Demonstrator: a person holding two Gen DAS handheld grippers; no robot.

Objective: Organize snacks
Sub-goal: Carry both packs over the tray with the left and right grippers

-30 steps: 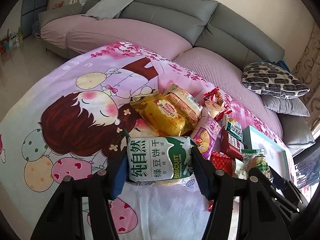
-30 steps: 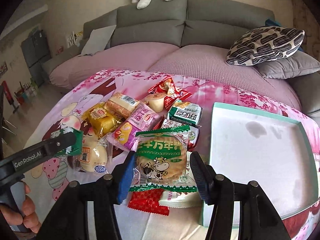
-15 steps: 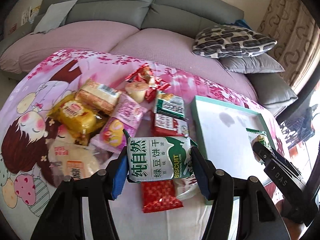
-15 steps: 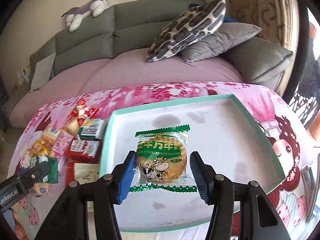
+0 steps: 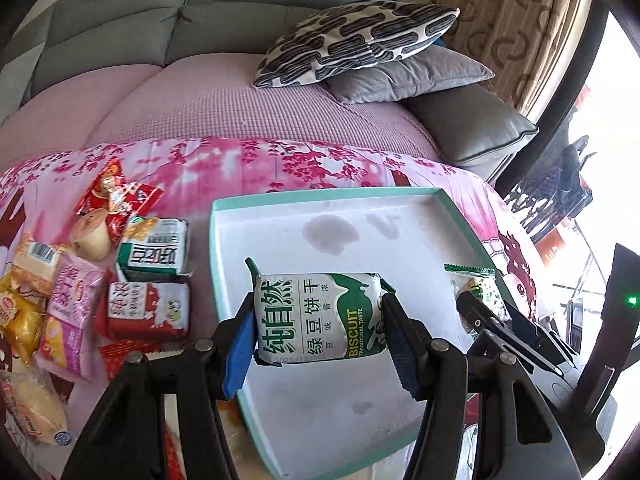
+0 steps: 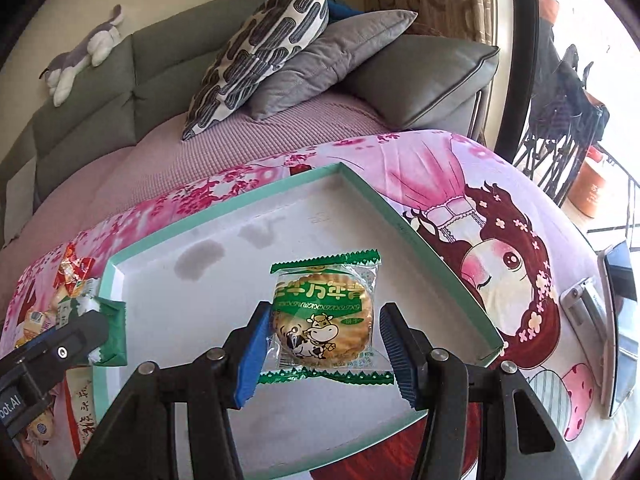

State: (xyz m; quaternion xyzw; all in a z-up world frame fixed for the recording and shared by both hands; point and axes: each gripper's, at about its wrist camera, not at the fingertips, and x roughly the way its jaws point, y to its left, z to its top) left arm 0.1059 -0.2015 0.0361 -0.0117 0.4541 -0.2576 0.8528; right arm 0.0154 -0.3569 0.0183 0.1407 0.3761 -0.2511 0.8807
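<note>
- The left gripper (image 5: 318, 334) pinches a green-and-white biscuit pack (image 5: 320, 316) between its blue-padded fingers (image 5: 240, 350); the pack lies crosswise, its ends pressed by the two pads.
- In the left wrist view that pack hangs above the near left part of a shallow white tray with a mint-green rim (image 5: 224, 280); whether it touches the tray floor I cannot tell.
- The right gripper (image 6: 320, 350) pinches a round cookie in a clear wrapper with green serrated ends (image 6: 324, 320); a cartoon cow shows on the wrapper, and the fingers (image 6: 250, 356) press its left and right edges.
- In the right wrist view the cookie sits over the middle of the tray's white floor, which carries a few grey stains.
- Each gripper shows in the other's camera: the right one at the tray's right side in the left view, the left one at the tray's left rim in the right view, each with its packet.
- The tray rests on a worktop covered by a pink cartoon-girl cloth (image 6: 460, 168).
- Left of the tray a loose pile of snacks (image 5: 80, 280) lies on the cloth: a second green-and-white pack, a red pack just below it, a pink packet, yellow packets, and red wrappers further back.
- Behind the worktop stands a grey sofa (image 5: 240, 8) with a pink cover, a black-and-white patterned cushion (image 5: 360, 40) on a grey cushion, and a plush animal (image 6: 80, 56) on the backrest.
</note>
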